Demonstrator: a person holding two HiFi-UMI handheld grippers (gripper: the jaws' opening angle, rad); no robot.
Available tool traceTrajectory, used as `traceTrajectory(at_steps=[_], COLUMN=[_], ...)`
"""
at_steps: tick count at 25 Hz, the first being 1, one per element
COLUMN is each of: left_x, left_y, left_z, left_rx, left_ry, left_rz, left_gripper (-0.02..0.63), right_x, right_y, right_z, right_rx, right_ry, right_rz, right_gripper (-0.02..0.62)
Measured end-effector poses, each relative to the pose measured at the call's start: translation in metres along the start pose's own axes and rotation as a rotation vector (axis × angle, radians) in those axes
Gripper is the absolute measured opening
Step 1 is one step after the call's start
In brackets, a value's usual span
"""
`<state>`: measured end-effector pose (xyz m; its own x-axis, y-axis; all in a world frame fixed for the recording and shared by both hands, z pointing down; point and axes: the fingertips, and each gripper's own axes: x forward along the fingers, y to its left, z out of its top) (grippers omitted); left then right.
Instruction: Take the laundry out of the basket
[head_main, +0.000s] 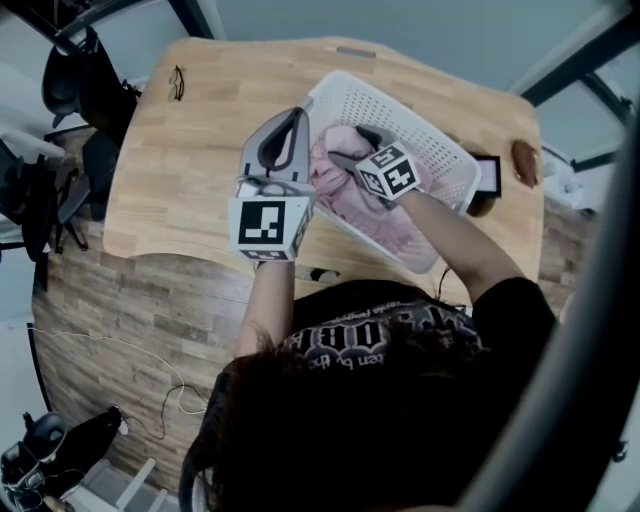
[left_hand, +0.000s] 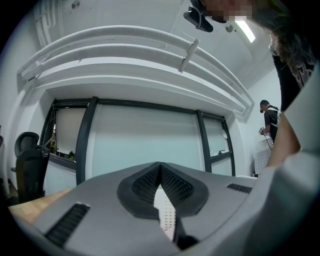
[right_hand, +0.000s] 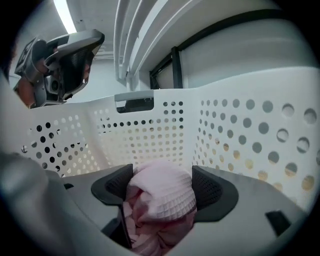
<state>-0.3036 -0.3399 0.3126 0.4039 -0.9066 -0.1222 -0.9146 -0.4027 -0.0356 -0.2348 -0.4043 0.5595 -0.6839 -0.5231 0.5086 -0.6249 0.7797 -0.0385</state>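
Observation:
A white perforated laundry basket (head_main: 420, 115) stands on the wooden table (head_main: 170, 190), with pink waffle-knit laundry (head_main: 340, 185) inside. My right gripper (head_main: 352, 147) reaches down into the basket. In the right gripper view its jaws (right_hand: 162, 186) stand wide apart, and a bunched fold of the pink laundry (right_hand: 162, 197) fills the gap between the pads; the basket wall (right_hand: 150, 135) rises behind. My left gripper (head_main: 296, 116) hovers over the basket's left rim, tips together. In the left gripper view its jaws (left_hand: 159, 169) meet, holding nothing I can see.
A pair of glasses (head_main: 177, 82) lies at the table's far left. A black tablet (head_main: 490, 176) and a brown object (head_main: 524, 162) sit beyond the basket on the right. Dark office chairs (head_main: 75, 85) stand left of the table.

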Motion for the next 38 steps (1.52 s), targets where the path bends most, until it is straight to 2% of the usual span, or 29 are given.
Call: traceTrajectory(at_steps=[10,25,30,33,38], left_x=[0.006,-0.003,-0.009,-0.011,-0.007], left_y=[-0.002,0.002,0.007,0.007,0.002], left_z=[-0.002,-0.003,-0.002,-0.003,-0.001], left_rx=[-0.002,0.006,0.007,0.005,0.008], left_ry=[0.017,0.018,0.012,0.014,0.010], left_rz=[-0.011,0.015,0.028,0.027,0.005], left_gripper=[0.000,0.000,0.000,0.000,0.000], right_x=[0.007,0.003,0.002,-0.003,-0.018], right_y=[-0.001,0.009,0.011,0.012,0.014], right_z=[-0.017,-0.016,-0.011,-0.003,0.028], right_rx=[0.107,0.027,0.001,0.012,0.024], right_ry=[0.068,0.128,0.138,0.125,0.043], right_rz=[0.055,0.126,0.118,0.125,0.128], right_gripper=[0.362,0.169,0.135,0.130,0.120])
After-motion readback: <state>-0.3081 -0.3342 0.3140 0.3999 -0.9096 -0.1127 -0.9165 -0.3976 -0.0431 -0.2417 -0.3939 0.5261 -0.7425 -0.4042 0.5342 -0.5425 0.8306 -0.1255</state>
